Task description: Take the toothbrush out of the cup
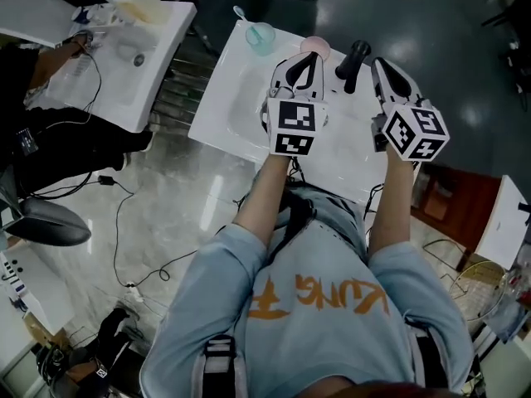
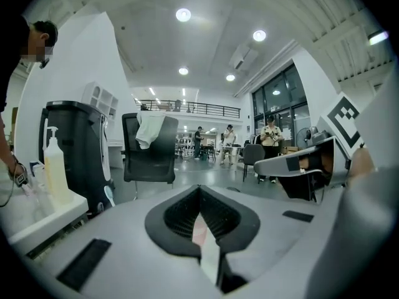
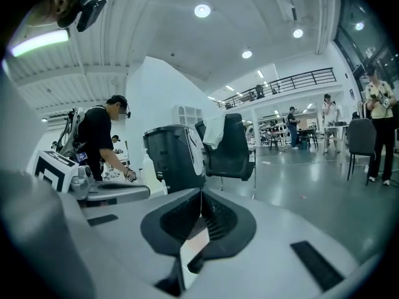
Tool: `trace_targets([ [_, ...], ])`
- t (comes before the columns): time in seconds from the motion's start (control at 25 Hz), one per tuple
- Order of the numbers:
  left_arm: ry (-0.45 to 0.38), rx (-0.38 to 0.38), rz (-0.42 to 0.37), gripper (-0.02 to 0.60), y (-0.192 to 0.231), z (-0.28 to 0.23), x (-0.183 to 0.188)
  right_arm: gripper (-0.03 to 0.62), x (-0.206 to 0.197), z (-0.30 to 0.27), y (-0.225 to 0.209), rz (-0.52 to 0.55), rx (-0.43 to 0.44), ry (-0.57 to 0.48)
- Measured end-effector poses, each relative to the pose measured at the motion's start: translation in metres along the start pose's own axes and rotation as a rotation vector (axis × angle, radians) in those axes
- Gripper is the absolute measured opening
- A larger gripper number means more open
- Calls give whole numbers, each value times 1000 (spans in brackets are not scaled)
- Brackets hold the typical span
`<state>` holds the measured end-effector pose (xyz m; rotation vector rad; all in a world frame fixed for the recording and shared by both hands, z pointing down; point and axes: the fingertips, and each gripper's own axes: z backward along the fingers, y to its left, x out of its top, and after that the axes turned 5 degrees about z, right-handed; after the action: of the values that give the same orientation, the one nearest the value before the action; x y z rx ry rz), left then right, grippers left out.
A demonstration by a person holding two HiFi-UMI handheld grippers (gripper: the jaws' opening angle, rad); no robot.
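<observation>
A translucent teal cup point(image 1: 260, 36) stands at the far edge of the white washbasin top point(image 1: 224, 98), and a pale toothbrush point(image 1: 241, 14) leans out of it to the left. My left gripper point(image 1: 304, 63) hovers over the basin, to the right of the cup and nearer to me than it. Its jaws are shut and empty, meeting in a line in the left gripper view point(image 2: 199, 192). My right gripper point(image 1: 381, 65) is held beside it, right of the black tap point(image 1: 353, 63). It too is shut with nothing in it point(image 3: 201, 195).
A pink round cup point(image 1: 316, 46) sits just beyond my left gripper. A second white basin point(image 1: 124, 56) stands to the left, with a person working at it. A soap bottle point(image 2: 55, 167), a black bin point(image 2: 78, 154) and a black chair point(image 2: 149, 148) lie ahead. Cables cross the floor point(image 1: 124, 222).
</observation>
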<state>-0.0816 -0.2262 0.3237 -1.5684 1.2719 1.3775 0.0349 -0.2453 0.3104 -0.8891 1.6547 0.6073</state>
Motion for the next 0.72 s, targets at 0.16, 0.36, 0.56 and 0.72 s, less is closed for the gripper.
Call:
trace_targets([
  [0.16, 1, 32, 17, 20, 32, 7, 0, 31, 13, -18, 24, 27, 24, -9],
  [0.36, 10, 61, 35, 20, 68, 17, 0, 31, 28, -39, 55, 59, 48, -8],
  [0.56, 19, 75, 54, 20, 108, 21, -6, 31, 35, -69, 86, 89, 64, 1],
  [0.72, 21, 75, 69, 20, 138, 20, -7, 31, 42, -95, 109, 106, 78, 7],
])
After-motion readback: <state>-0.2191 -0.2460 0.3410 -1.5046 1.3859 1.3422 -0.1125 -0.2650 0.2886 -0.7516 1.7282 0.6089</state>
